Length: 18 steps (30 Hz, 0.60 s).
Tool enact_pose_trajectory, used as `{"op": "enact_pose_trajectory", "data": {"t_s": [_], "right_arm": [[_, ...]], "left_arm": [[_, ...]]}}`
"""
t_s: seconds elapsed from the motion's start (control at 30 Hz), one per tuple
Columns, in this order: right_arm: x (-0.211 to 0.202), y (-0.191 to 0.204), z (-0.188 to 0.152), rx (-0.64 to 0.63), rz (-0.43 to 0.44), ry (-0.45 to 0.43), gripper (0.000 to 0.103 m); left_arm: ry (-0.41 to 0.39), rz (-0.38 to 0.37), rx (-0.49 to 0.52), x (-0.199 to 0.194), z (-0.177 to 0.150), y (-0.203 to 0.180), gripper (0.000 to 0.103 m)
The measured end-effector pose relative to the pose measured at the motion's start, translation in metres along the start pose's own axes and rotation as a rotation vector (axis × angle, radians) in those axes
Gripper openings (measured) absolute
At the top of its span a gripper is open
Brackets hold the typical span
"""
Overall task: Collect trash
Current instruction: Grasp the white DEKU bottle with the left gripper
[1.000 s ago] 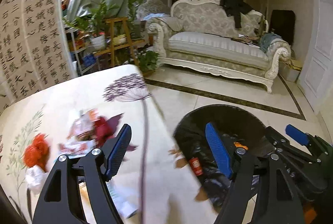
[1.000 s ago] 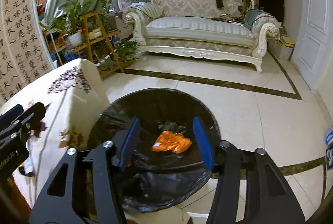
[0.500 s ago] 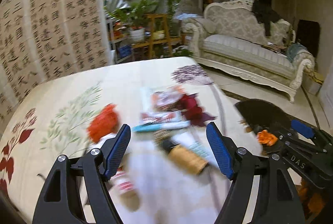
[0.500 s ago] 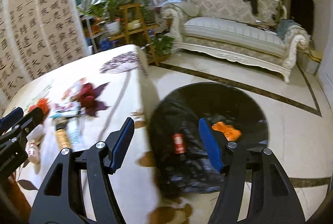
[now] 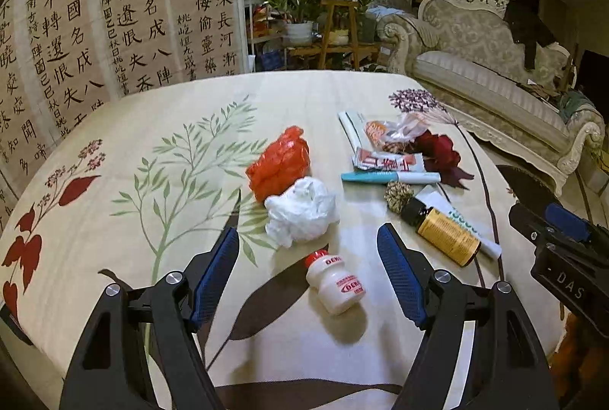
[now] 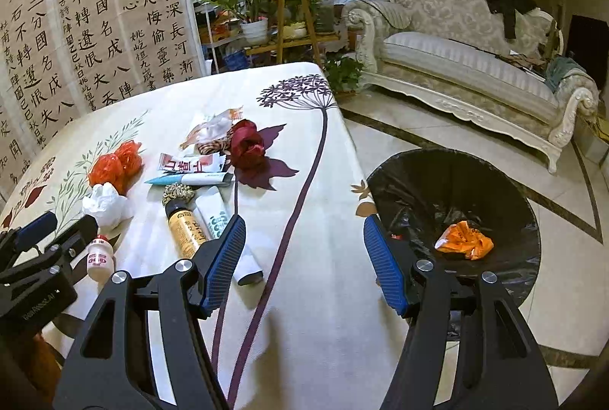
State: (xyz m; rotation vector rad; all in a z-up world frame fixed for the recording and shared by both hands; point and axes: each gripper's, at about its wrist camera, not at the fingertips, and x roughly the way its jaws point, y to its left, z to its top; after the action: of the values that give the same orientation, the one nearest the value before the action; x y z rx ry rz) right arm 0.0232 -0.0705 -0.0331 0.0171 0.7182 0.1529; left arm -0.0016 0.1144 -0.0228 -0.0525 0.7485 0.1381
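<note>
Currently: table (image 5: 114,128), floral cloth, carries uncollected trash.
- Left gripper (image 5: 308,273): jaws open, empty, straddling small white drink bottle (image 5: 337,286) lying on its side; likely next pick.
- Right gripper (image 6: 300,257): jaws have just been opening, nothing between them, over table edge.
- Bin with black liner (image 6: 449,181): on floor beside table, holds orange wrapper (image 6: 464,242).
- Nearby: white tissue wad (image 5: 300,210), red plastic bag (image 5: 279,162), amber bottle (image 5: 443,233), teal tube (image 5: 388,177), wrappers. Tissue close behind bottle; may snag.
</note>
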Motion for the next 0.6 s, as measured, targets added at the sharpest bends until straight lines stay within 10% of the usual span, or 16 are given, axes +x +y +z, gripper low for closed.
{"op": "enact_pose_trajectory", "data": {"t_s": [0.6], "right_arm": [[-0.001,0.005,-0.002,-0.018,0.024,0.010,0.063]], "left_arm": [[0.108,-0.012,-0.019,0.012,-0.019,0.019,0.057]]}}
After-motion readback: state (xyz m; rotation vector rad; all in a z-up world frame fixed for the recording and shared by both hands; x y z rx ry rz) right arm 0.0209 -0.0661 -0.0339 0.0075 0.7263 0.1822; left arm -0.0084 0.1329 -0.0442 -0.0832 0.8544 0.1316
